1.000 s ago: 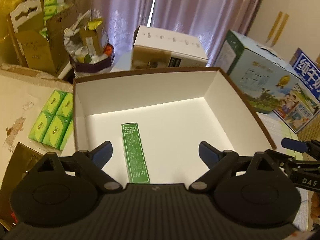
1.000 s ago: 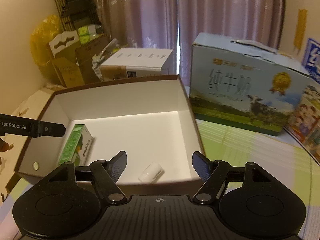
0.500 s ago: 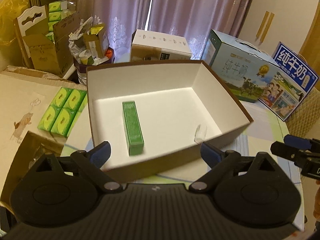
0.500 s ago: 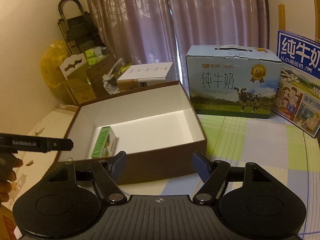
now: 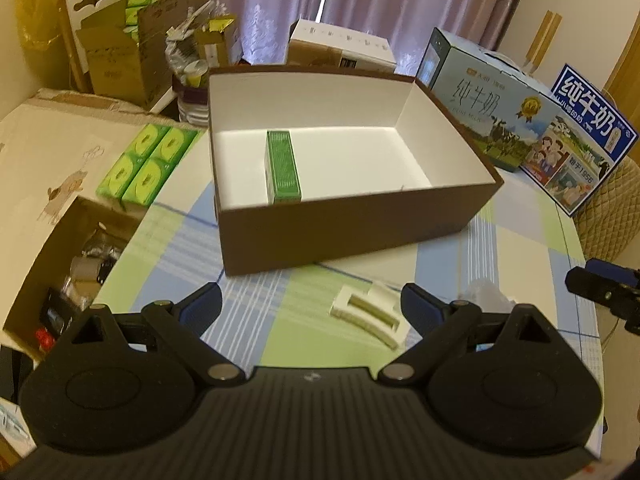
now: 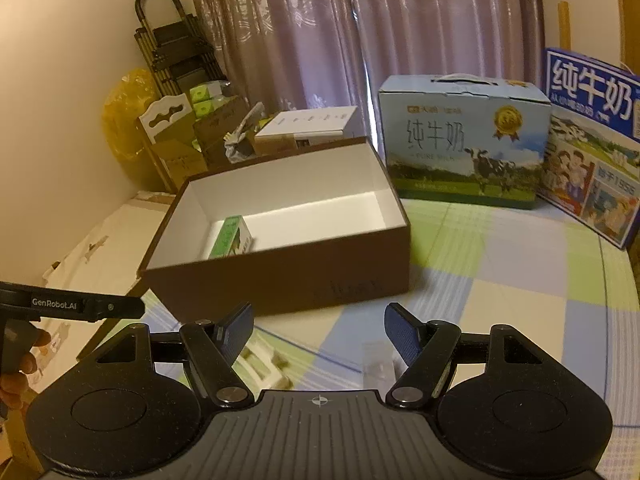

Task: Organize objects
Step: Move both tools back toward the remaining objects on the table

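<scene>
A brown box [image 5: 352, 236] [image 6: 280, 276] with a white inside stands on the checked tablecloth. A long green carton [image 5: 283, 172] [image 6: 230, 236] lies inside it near the left wall. In front of the box a white tray-like insert [image 5: 370, 314] [image 6: 264, 364] rests on the cloth, and a small clear wrapper [image 5: 486, 294] [image 6: 378, 364] lies to its right. My left gripper [image 5: 310, 304] is open and empty, hanging over the cloth just left of the insert. My right gripper [image 6: 319, 330] is open and empty too, between insert and wrapper.
Two blue milk cartons [image 6: 464, 144] [image 6: 592, 140] stand right of the box. Green tissue packs [image 5: 148, 164] lie on a cardboard surface at left, next to an open carton of clutter [image 5: 80, 272]. Boxes and bags [image 5: 132, 48] pile up by the curtain. A hand [image 6: 16, 360] holds the left gripper.
Both grippers have drawn back from above the box toward the near side of the table. The white insert and the wrapper have come into view. Both stayed open.
</scene>
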### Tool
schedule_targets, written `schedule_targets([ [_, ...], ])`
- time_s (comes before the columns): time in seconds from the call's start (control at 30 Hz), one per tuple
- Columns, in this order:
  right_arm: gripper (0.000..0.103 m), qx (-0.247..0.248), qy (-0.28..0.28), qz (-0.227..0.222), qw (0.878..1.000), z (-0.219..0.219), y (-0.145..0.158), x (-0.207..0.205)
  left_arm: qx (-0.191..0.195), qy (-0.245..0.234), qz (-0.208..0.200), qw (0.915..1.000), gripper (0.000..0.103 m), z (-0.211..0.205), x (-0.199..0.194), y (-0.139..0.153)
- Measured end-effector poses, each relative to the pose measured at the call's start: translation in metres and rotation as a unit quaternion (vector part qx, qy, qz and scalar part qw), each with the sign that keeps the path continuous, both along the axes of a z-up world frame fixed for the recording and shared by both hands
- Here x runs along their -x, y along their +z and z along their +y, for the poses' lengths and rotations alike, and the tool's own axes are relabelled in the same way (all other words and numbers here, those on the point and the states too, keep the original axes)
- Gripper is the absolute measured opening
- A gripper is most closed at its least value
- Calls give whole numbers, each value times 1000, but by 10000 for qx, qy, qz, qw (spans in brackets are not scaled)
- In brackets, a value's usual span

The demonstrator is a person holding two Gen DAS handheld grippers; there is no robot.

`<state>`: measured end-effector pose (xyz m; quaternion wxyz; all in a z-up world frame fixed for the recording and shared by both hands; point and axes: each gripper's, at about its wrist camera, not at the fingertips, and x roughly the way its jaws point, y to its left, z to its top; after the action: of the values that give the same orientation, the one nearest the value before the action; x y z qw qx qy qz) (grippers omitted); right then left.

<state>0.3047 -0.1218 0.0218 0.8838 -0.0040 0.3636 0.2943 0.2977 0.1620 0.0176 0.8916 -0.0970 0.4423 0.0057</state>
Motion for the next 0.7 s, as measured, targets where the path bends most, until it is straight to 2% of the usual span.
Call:
schedule_targets([
  [0.27, 70, -66, -142, 99, 9998, -26, -5, 17, -68, -57, 118, 9999, 94, -10, 20, -12],
  [0.43, 69, 75, -207, 274, 9994, -39, -18, 29, -116, -138, 322, 9993, 94, -19, 31, -30],
  [0.7, 69, 235, -405, 606, 9971, -62, -39, 44, -196, -248, 616, 9976, 88, -30, 44, -61],
])
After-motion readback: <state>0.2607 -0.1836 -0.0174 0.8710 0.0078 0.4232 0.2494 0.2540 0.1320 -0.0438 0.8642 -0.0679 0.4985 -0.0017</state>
